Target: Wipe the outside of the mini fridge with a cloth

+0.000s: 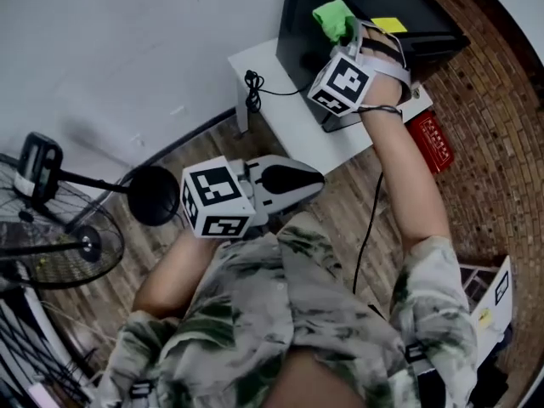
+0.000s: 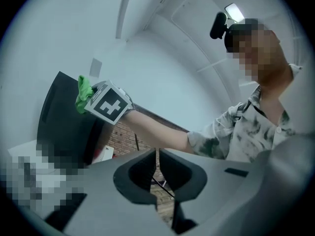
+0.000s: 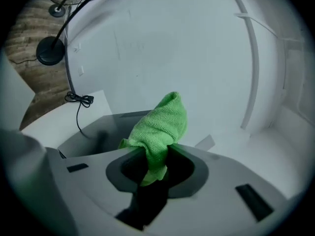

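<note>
Right gripper (image 1: 347,37), arm stretched forward, jaws clenched on green cloth (image 1: 333,17) at top of black mini fridge (image 1: 299,24), fridge on white bench (image 1: 289,124), left gripper (image 1: 308,180) drawn near chest, jaws together, empty.

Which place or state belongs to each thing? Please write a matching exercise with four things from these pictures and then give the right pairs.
Things:
1. green cloth
2. mini fridge
3. left gripper
4. fan

Places or states:
A. stands on the white table
B. at the far left of the head view
C. clamped in the right gripper
D. shut, with nothing between its jaws

Pairs: 1-C, 2-A, 3-D, 4-B
</note>
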Available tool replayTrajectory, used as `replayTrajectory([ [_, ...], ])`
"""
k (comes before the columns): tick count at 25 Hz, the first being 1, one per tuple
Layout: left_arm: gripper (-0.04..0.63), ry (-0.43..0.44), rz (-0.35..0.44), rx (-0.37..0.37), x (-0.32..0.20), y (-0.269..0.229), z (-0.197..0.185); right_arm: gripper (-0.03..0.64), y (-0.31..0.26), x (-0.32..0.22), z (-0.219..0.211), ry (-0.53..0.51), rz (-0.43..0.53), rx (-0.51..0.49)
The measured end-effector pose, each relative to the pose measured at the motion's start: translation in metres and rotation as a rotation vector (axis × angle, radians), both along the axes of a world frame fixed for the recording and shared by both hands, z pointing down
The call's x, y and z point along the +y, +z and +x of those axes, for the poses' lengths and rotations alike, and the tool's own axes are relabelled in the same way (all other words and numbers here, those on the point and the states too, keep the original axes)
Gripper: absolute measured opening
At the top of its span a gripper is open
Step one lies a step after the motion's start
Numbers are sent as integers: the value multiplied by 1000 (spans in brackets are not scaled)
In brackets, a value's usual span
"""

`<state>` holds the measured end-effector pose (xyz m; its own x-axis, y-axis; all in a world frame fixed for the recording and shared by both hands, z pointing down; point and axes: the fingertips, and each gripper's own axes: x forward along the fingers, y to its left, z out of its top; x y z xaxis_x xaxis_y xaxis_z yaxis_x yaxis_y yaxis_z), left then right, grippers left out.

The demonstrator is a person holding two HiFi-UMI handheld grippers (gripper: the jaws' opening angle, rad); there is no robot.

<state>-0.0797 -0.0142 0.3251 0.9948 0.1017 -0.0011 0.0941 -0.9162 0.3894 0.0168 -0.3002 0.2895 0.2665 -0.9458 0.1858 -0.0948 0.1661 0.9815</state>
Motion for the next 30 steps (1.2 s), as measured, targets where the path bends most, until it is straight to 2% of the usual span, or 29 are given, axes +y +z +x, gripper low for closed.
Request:
replayTrajectory([
  [4, 29, 12, -30, 22, -5, 5, -19, 106, 32, 1, -6, 52, -43, 6],
  [9, 29, -14, -40, 61, -18, -2, -29, 106, 72, -3, 6, 128, -62, -34],
  [17, 29, -30, -70, 25, -22, 13, -33, 106, 157, -12, 10, 154, -149, -61],
  [30, 29, -82, -72, -40, -45, 32, -35, 106, 287, -12, 13, 181, -330, -91],
])
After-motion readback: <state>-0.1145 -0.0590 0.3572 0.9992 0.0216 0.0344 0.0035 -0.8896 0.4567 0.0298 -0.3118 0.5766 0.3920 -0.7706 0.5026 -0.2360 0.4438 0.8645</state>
